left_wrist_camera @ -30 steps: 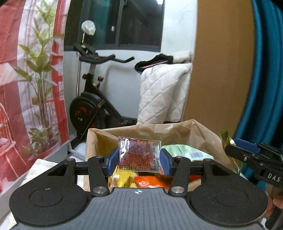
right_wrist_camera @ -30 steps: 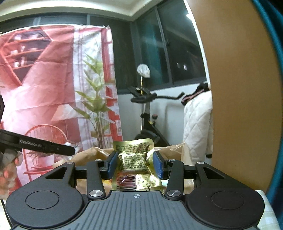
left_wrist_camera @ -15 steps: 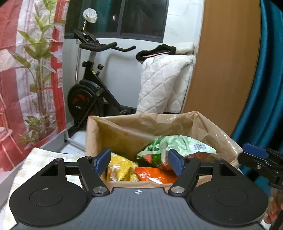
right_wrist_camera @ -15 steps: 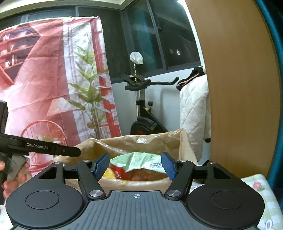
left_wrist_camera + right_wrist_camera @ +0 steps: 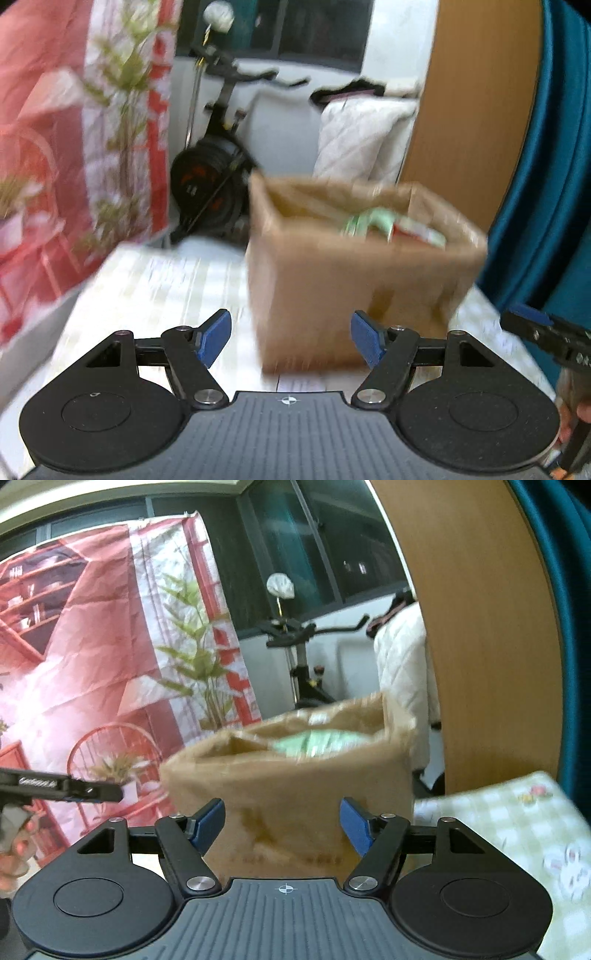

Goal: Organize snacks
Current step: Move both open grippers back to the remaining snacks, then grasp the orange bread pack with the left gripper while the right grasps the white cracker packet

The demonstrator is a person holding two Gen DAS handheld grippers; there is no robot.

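While both views are smeared by blur, the biggest thing near the brown paper bag [image 5: 354, 280] is the tablecloth [image 5: 155, 288], pale and checked, on which the bag stands upright with its mouth open. Behind the bag stand a red printed backdrop [image 5: 92, 657], a wooden panel [image 5: 476, 110] and a teal curtain [image 5: 554, 177], with an exercise bike [image 5: 218, 173] and a white quilted cover [image 5: 365, 136] farther back. Inside the bag, a green snack packet [image 5: 373, 221] shows above the rim, with something red just beside it; other contents cannot be made out. Just in front of the bag, the left gripper [image 5: 290, 338] hangs with its blue-padded fingers spread wide and nothing between them, the bag's lower front face seen through the gap. From the other camera, the right gripper [image 5: 282, 825] is likewise spread wide and empty, also just before the bag, whose front fills the space between its fingers. Neither gripper touches the bag.
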